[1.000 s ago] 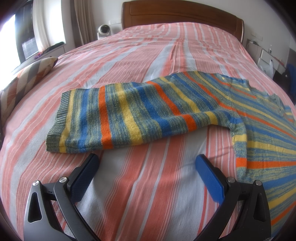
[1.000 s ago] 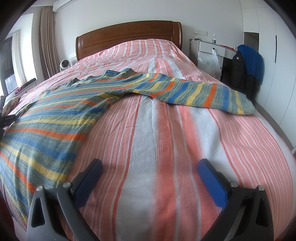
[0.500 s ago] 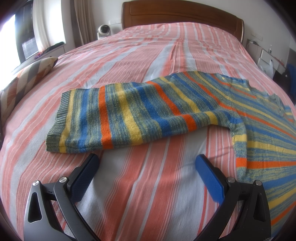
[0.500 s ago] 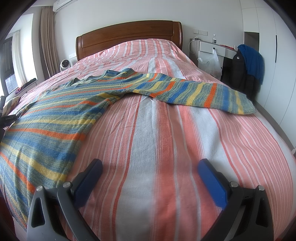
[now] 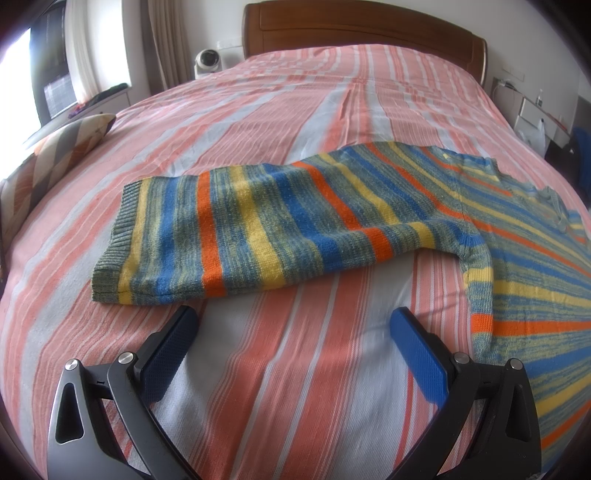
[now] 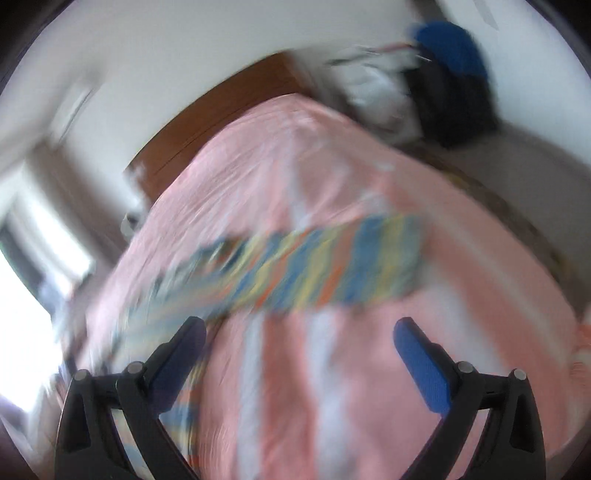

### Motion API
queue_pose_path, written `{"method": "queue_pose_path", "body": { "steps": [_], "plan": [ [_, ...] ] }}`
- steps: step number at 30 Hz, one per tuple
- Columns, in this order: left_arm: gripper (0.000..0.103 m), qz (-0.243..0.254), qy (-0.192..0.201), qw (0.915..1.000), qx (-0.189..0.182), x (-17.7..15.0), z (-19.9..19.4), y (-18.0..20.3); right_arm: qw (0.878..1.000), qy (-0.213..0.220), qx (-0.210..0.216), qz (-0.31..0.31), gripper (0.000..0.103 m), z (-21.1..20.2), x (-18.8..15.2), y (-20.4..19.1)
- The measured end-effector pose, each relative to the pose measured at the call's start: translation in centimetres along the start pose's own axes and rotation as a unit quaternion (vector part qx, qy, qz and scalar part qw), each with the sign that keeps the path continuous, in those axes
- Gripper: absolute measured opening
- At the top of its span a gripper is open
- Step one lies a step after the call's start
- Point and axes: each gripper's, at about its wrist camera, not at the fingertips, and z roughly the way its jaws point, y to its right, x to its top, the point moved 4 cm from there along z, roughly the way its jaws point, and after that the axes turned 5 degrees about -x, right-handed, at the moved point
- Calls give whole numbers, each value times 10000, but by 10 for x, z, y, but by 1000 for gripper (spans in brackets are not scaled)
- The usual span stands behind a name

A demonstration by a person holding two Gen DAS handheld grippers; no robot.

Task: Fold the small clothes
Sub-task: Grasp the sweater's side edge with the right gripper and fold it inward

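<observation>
On the striped bed (image 5: 295, 387) the striped sweater (image 5: 258, 236) lies unfolded; left gripper (image 5: 291, 354) unmoved, fingers spread, empty; right gripper (image 6: 299, 350), fingers likewise spread, has just swung, view blurred, probably toward the right sleeve (image 6: 325, 266).

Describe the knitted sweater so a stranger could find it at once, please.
Look at the wide bed with the pink and white striped cover and brown wooden headboard. The multicoloured striped knitted sweater lies flat there, alone in showing blue, yellow, orange and green bands.

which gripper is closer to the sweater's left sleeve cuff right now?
Left. The left gripper sits open just short of the sleeve cuff, not touching it. The right gripper, also open, faces the opposite sleeve in a blurred view.
</observation>
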Motion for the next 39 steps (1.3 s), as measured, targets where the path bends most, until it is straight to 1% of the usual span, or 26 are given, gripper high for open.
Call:
{"method": "queue_pose_path", "body": {
  "steps": [2, 3, 5, 6, 7, 8, 11, 12, 13, 14, 15, 16, 18, 19, 20, 22, 24, 26, 28, 29, 30, 33, 36, 37, 38, 39],
  "plan": [
    [103, 1, 0, 10000, 3, 0, 0, 0, 9974, -347, 205, 601, 76, 18, 25, 27],
    [103, 6, -4, 10000, 9, 0, 0, 0, 9931, -606, 349, 942, 74, 34, 34, 40],
    [103, 15, -11, 10000, 20, 0, 0, 0, 9856, -925, 461, 1337, 69, 55, 38, 53],
    [103, 15, -20, 10000, 18, 1, 1, -1, 9818, -1060, 517, 1488, 68, 66, 39, 57],
    [103, 11, -13, 10000, 12, 1, 1, -1, 9801, -1193, 455, 1521, 64, 76, 40, 59],
    [103, -3, 1, 10000, -7, 0, 0, -1, 9807, -1204, 362, 1497, 61, 84, 41, 59],
    [103, -49, -20, 10000, -62, -1, 0, -2, 9786, -1252, 608, 1513, 53, 98, 40, 52],
    [103, -40, -34, 10000, -53, 0, 0, -2, 9784, -1303, 573, 1501, 52, 103, 39, 50],
    [103, -26, -65, 10000, -43, 0, 0, -2, 9784, -1340, 539, 1483, 48, 108, 38, 47],
    [103, 0, -151, 9999, -48, 0, 0, -1, 9782, -1407, 487, 1445, 32, 113, 36, 45],
    [103, 29, -254, 9997, -68, 1, 0, -1, 9785, -1512, 351, 1358, 21, 118, 34, 42],
    [103, 55, -396, 9991, -108, 1, -2, -1, 9792, -1602, 196, 1233, 3, 123, 32, 39],
    [103, -52, -728, 9969, -292, -4, -14, -4, 9830, -1578, -63, 935, 3, 121, 33, 30],
    [103, -120, -792, 9961, -361, -7, -22, -5, 9858, -1495, -208, 732, 3, 116, 37, 24],
    [103, -149, -809, 9957, -422, -12, -30, -6, 9883, -1395, -293, 547, 3, 111, 42, 14],
    [103, -142, -707, 9962, -482, -21, -43, -8, 9928, -1155, -305, 84, 3, 98, 55, -22],
    [103, -161, -461, 9978, -459, -31, -54, -12, 9946, -942, -109, -428, 3, 86, 67, -75],
    [103, -312, -251, 9982, -446, -42, -57, -18, 9928, -814, 355, -809, 3, 78, 74, -142],
    [103, -512, -113, 9977, -428, -50, -57, -24, 9872, -803, 751, -1156, 3, 78, 69, -204],
    [103, -501, -15, 9980, -387, -50, -58, -23, 9815, -875, 993, -1386, 3, 82, 63, -242],
    [103, -427, -6, 9986, -323, -49, -57, -20, 9765, -957, 1154, -1546, 3, 88, 55, -269],
    [103, -177, 29, 9997, -188, -50, -53, -15, 9563, -1285, 1481, -2170, 3, 116, 12, -355],
    [103, -138, 53, 9996, -257, -50, -50, -16, 9433, -1666, 1525, -2434, 4, 154, -33, -396],
    [103, -143, 49, 9995, -289, -51, -50, -18, 9379, -1895, 1572, -2444, 7, 169, -49, -405],
    [103, -152, 43, 9993, -341, -51, -49, -19, 9327, -2164, 1621, -2385, 21, 183, -65, -408],
    [103, -151, 41, 9992, -363, -51, -49, -19, 9287, -2486, 1679, -2180, 31, 199, -81, -408]
  ]
}}
